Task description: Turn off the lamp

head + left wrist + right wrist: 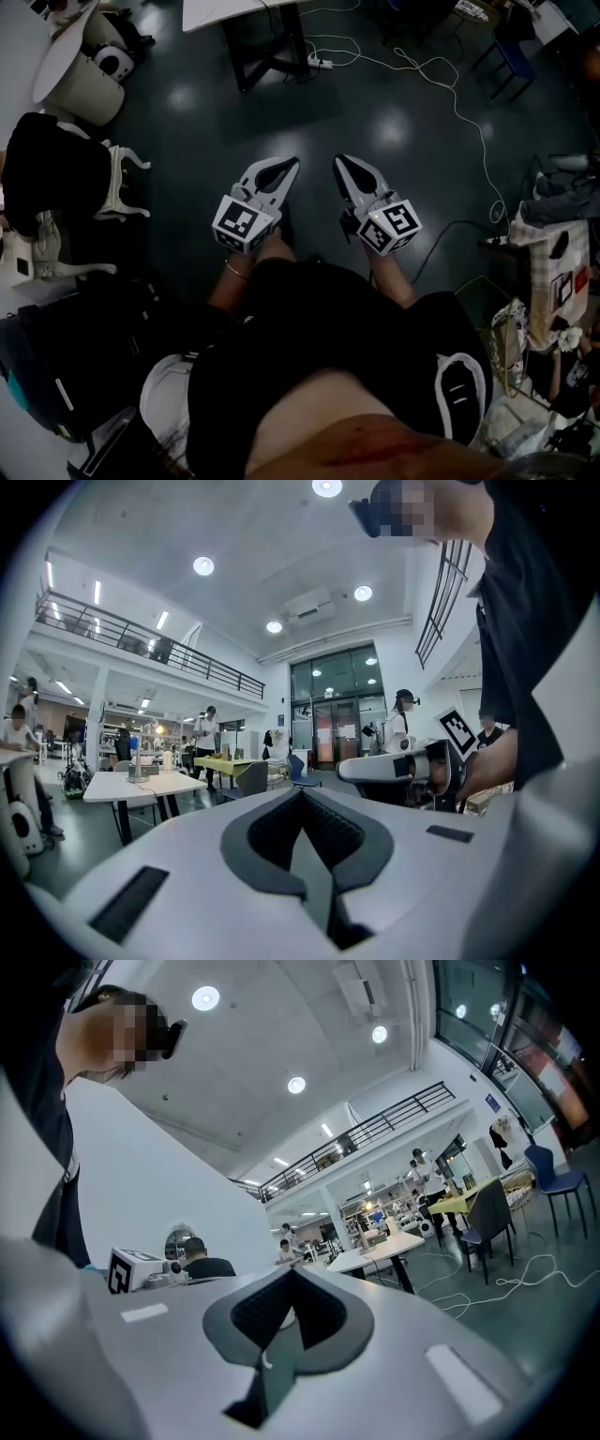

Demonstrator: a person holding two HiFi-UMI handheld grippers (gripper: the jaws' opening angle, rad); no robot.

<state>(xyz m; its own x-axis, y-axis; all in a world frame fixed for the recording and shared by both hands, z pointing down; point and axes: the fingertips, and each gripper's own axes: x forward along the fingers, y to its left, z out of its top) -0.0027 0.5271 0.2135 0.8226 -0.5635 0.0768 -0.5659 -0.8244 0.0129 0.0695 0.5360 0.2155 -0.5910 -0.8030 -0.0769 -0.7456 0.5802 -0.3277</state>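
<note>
No lamp can be told apart for certain in any view. A small bright light (366,1207) glows above a far white table (380,1249) in the right gripper view. In the head view both grippers are held level in front of the person, over dark floor. My left gripper (282,167) has its jaws together with nothing between them, as the left gripper view (302,795) also shows. Beside it, my right gripper (344,163) is shut and empty too, its tips meeting in its own view (291,1275).
A round white table (58,58) and white chairs (120,184) stand at the left, with a black backpack (56,375) nearer. A desk's black leg (267,47), a power strip (321,64) and a white cable (455,98) lie ahead. Clutter (555,267) fills the right edge.
</note>
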